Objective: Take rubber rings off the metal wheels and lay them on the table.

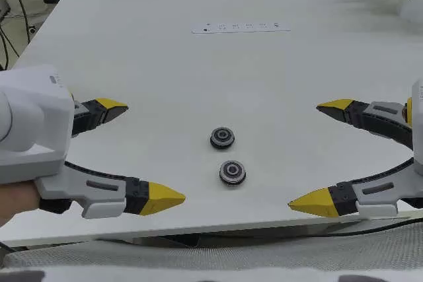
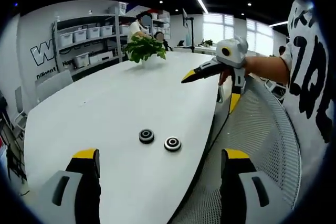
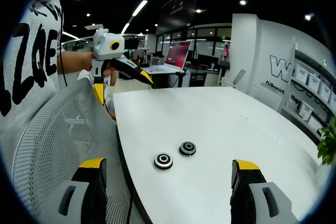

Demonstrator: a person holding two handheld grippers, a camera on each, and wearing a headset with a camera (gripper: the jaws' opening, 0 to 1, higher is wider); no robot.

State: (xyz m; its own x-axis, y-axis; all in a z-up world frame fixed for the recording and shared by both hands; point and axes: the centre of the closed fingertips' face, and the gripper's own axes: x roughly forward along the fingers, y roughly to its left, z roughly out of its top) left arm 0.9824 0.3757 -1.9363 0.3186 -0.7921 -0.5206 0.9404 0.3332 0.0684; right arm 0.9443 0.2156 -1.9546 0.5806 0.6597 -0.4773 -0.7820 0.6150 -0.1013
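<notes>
Rubber rings (image 1: 213,139) sit around both metal wheels, the far wheel (image 1: 223,138) and the near wheel (image 1: 232,172), which lie near each other on the worktop (image 1: 165,64) between the tools. Left tool (image 1: 153,152) and right tool (image 1: 305,155) gape wide, grasping nothing. The rings are likely light, stretchy and grippy: pinch the outer rim while steadying the stiff hub.

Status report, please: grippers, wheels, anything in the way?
Left gripper open, right gripper open, both empty. Two metal wheels on table between them, rubber rings on. Nothing blocking.
</notes>
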